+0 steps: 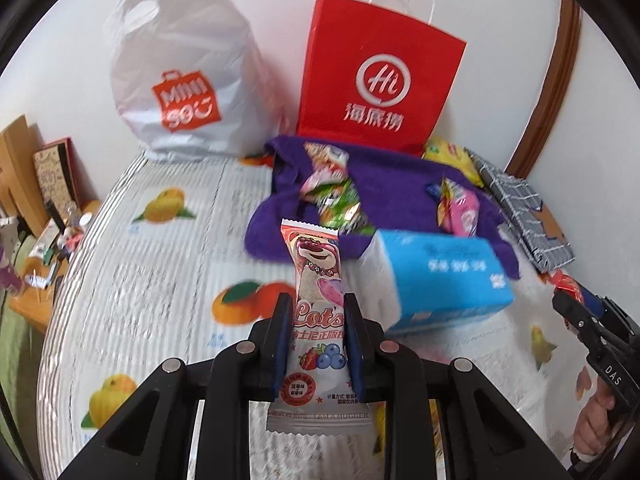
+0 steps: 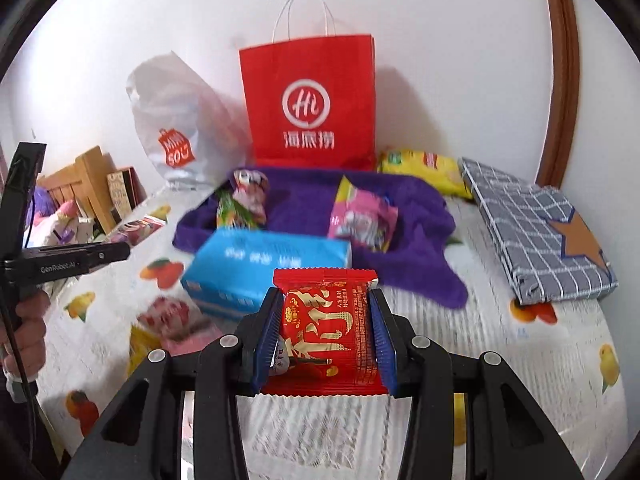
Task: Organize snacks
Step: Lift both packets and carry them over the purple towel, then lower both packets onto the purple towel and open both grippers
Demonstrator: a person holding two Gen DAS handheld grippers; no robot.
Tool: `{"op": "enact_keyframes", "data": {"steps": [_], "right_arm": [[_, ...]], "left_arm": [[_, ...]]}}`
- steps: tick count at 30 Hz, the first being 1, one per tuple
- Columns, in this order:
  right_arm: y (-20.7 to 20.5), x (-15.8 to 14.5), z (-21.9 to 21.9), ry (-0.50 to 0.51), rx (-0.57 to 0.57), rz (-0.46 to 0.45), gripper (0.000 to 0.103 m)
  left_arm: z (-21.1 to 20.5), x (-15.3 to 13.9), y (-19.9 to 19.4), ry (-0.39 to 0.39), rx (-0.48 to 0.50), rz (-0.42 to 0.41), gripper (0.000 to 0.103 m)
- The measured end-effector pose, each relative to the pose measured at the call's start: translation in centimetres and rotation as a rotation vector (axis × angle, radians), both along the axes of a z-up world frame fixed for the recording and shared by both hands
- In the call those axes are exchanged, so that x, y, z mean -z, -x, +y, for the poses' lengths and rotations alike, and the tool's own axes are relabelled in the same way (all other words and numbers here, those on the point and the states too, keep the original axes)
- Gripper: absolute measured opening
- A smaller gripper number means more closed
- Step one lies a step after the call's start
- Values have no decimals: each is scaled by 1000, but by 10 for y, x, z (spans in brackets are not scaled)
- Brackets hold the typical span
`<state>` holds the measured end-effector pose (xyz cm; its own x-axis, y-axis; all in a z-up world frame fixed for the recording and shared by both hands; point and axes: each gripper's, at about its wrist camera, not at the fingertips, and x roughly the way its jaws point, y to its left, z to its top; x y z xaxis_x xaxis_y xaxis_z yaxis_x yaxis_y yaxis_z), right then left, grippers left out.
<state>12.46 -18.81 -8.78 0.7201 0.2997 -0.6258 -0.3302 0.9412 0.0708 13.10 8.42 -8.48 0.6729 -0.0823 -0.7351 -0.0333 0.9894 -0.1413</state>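
My left gripper [image 1: 315, 308] is shut on a long white and pink snack bar wrapper [image 1: 318, 280] with a bear picture, held above the fruit-print bedspread [image 1: 160, 280]. My right gripper [image 2: 325, 300] is shut on a square red snack packet [image 2: 326, 328] with gold characters. Ahead lies a purple cloth bag [image 1: 392, 196] [image 2: 304, 200], open, with several snack packets [image 1: 332, 196] [image 2: 362, 220] in it. A blue tissue pack [image 1: 440, 276] [image 2: 264, 272] rests in front of the bag. The other gripper [image 1: 592, 328] shows at the right edge, and the left one [image 2: 80, 258] at the left edge.
A red paper bag [image 1: 380, 80] [image 2: 312, 104] and a white plastic shopping bag [image 1: 188, 80] [image 2: 176, 128] stand against the wall. A yellow snack bag [image 2: 424, 172] and a folded grey checked cloth [image 2: 536, 240] lie at right. A cluttered wooden shelf [image 1: 36, 200] sits at left.
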Motion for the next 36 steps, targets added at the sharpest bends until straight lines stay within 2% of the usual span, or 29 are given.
{"op": "enact_keyframes", "data": {"steps": [9,18,24,36], "right_arm": [[-38,-22,16,-24,21,-26,43],[-85,-38,29,-28,28,-35,43],[-109,-47,41,-13,1,-41,43],[-158,-56,56,-38,-18,-37,43]], "left_arm": [[-14,-24,-33,17,44,-65,24],[-20,-34,-71,40,62,-54,24],[-26,-45,-90,-6,73,-46,24],[-29,-60,-126,-6,49,-31,24]]}}
